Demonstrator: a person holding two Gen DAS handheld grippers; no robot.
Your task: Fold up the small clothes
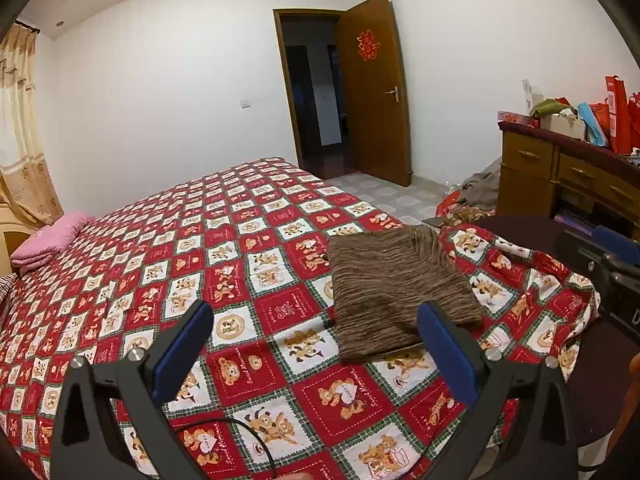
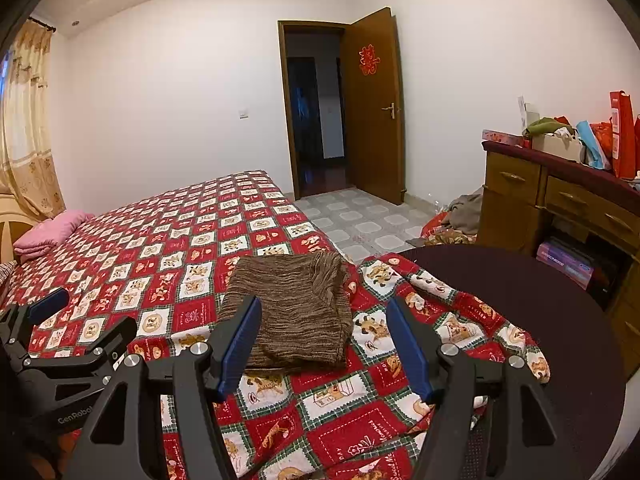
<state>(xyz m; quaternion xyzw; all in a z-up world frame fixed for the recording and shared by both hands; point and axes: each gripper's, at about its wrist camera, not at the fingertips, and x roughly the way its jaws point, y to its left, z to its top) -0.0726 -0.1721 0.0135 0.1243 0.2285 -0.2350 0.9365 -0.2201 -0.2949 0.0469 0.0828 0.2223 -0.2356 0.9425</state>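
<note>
We hold our left claw (image 1: 316, 340) level with its blue pads (image 1: 182, 350) spread wide and nothing between them. Our right claw (image 2: 324, 340) sits just beside it, fingers likewise parted and gripping nothing. In the right wrist view the left claw (image 2: 60, 320) shows at the left edge.

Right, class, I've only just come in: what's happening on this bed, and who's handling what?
A person holds a two-finger gripper in each hand above a bed. A brown garment lies folded on the quilt near the bed's corner. The left gripper and right gripper are both open and hold nothing, hovering just short of the garment. A pink pillow lies at the far end.
</note>
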